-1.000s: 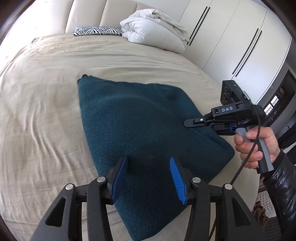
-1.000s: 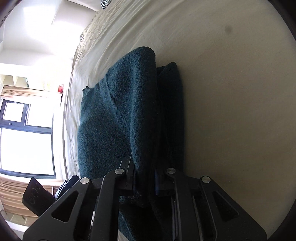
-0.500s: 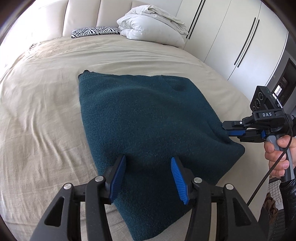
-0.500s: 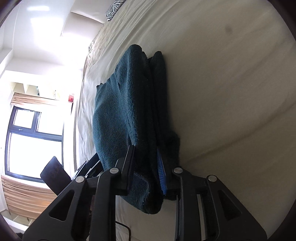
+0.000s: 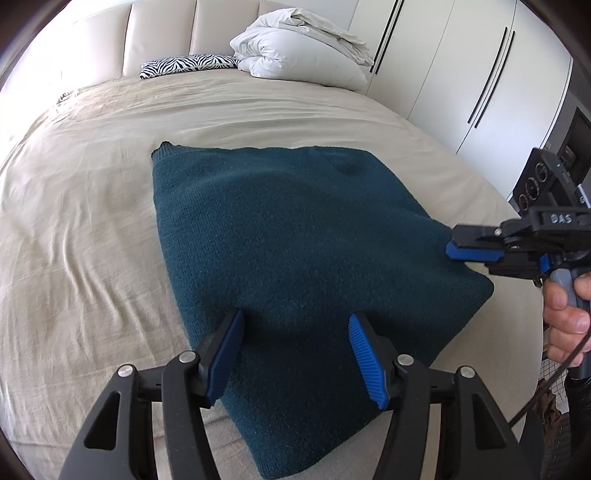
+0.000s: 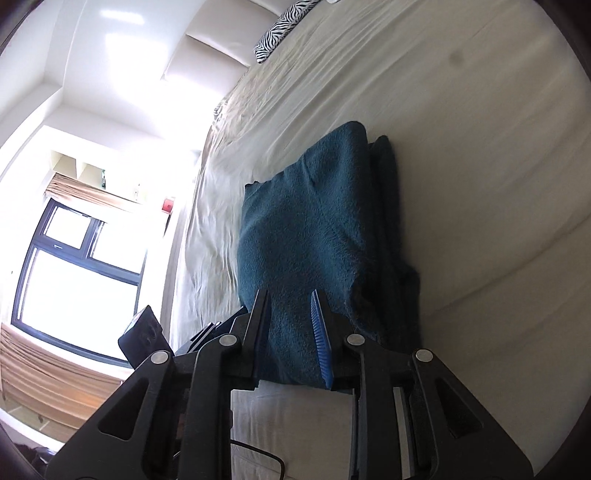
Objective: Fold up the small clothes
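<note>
Both sets of jaws concern me first. On my left gripper (image 5: 295, 354) the jaws are opening, standing apart just over the near part of the teal sweater (image 5: 295, 236) with nothing pinched between them. On my right gripper (image 6: 291, 332) the jaws stand a little apart with the sweater's corner between them; the blue pads (image 6: 320, 339) look barely clear of the knit, so I read that as a loosened hold, not a clamp.

That sweater lies on the bed (image 5: 92, 229) as a compact, roughly rectangular packet. From the right wrist view I can see several layers stacked along its edge, so I judge the main folds done. What seems left is to let go cleanly, perhaps square the near right corner, which bulges a bit, and smooth the top. Whether another fold is wanted I cannot say.

Under it the beige sheet is soft and lightly creased, so the packet may shift if I drag.

Further back sit a zebra-print pillow (image 5: 188, 64) and a bundled white duvet (image 5: 303, 48) against a padded headboard (image 5: 162, 33). White wardrobe doors (image 5: 461, 66) run along the right; the right wrist view shows a bright window (image 6: 74, 273).
</note>
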The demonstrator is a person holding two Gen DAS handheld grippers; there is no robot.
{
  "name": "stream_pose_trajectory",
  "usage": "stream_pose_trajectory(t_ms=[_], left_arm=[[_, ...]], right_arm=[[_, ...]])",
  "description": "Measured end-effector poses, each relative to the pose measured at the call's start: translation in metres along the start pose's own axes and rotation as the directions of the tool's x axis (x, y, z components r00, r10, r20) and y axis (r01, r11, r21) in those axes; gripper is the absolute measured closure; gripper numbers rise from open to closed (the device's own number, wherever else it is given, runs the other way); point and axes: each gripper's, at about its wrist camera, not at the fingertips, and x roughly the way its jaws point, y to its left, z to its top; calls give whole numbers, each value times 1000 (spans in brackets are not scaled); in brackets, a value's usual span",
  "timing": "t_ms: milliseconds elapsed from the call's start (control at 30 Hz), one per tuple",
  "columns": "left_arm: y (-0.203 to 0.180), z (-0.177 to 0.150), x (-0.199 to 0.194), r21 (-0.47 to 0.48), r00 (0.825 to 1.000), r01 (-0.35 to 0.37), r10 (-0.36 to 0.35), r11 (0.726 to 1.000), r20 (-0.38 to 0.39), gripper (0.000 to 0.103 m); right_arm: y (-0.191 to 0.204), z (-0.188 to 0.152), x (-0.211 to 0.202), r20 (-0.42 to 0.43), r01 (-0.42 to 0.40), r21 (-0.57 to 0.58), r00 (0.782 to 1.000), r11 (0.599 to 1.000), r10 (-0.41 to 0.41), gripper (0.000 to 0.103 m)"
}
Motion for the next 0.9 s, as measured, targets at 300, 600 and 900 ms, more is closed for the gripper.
stream_pose_trajectory(t_ms=[300,600,900], left_arm=[[4,-7,-14,-23,1000,28,-27,999,15,42],[-1,20,-21,-27,998,-25,26,999,65,41],[8,6,-22,-19,997,-40,41,999,68,41]], right_arm=[[-79,-32,15,63,-105,239,994,965,92,103],[-5,-44,-15,69,-193,29,979,981,191,86],[-26,-65,10,12,-81,103,997,991,80,83]])
